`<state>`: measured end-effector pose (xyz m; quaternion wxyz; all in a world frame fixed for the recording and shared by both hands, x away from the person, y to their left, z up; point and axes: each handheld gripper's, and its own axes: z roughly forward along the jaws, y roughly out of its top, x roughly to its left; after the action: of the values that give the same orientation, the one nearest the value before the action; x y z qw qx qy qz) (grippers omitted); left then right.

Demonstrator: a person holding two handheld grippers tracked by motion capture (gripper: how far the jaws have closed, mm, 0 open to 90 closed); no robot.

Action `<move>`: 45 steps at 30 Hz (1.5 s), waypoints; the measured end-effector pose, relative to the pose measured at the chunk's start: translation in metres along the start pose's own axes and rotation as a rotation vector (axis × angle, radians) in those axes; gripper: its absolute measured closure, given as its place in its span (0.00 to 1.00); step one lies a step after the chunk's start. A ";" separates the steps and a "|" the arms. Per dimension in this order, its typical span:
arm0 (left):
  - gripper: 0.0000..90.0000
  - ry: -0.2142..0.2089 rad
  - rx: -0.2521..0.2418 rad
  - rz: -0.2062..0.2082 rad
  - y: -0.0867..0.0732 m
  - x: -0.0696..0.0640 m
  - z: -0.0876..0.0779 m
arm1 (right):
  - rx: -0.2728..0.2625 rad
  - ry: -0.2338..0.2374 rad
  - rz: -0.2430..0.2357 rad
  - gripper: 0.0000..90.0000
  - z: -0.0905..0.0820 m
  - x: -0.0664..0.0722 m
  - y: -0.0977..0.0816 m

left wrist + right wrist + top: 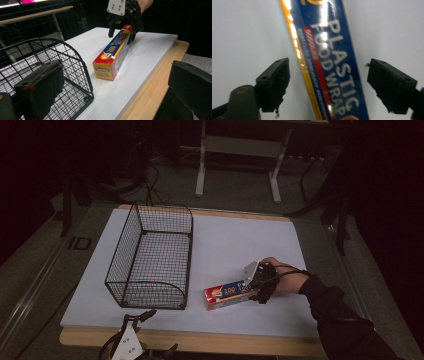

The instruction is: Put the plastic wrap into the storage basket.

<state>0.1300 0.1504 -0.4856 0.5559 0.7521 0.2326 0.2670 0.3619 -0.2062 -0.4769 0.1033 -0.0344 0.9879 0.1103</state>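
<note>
A long blue, yellow and red box of plastic food wrap (227,294) lies flat on the white board, to the right of the wire basket. My right gripper (257,292) points down over the box's right end, and its jaws straddle the box. In the right gripper view the box (329,62) runs between the two black pads (274,82) with a small gap on each side, so this gripper (332,75) is open. My left gripper (159,332) rests at the table's front edge, below the basket. Its jaws stand wide apart with nothing between them.
A black wire basket (116,252) stands empty on the left half of the white board (240,240). The board lies on a wooden table whose edge (200,340) shows in front. Desk legs and cables stand on the dark floor behind.
</note>
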 end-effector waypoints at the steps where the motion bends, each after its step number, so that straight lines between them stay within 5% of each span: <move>1: 0.01 0.000 0.002 0.001 0.000 0.000 0.000 | 0.012 0.021 -0.002 0.24 0.002 -0.001 0.001; 19: 0.01 -0.002 0.006 0.000 -0.001 0.000 0.000 | 0.127 0.174 -0.071 0.36 0.025 -0.018 0.011; 27: 0.01 -0.001 0.009 -0.003 -0.001 0.001 0.000 | 0.172 0.121 -0.130 0.41 0.018 -0.006 0.015; 31: 0.01 -0.003 0.008 -0.001 -0.001 0.001 0.000 | 0.162 0.134 -0.126 0.41 0.016 -0.003 0.014; 38: 0.01 -0.002 0.007 -0.003 -0.001 0.001 0.001 | 0.093 0.118 -0.071 0.42 -0.003 -0.003 0.013; 41: 0.01 -0.002 0.007 -0.003 -0.001 0.001 0.001 | 0.058 0.126 -0.014 0.42 -0.014 -0.009 0.014; 44: 0.01 -0.002 0.006 -0.003 -0.001 0.001 0.001 | 0.017 0.135 0.118 0.43 -0.026 -0.019 0.017; 45: 0.01 -0.001 0.005 -0.005 -0.001 0.001 0.001 | 0.017 0.135 0.118 0.43 -0.026 -0.019 0.017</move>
<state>0.1312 0.1507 -0.4862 0.5548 0.7530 0.2346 0.2647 0.3739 -0.1948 -0.4446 0.0302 0.0175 0.9938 0.1053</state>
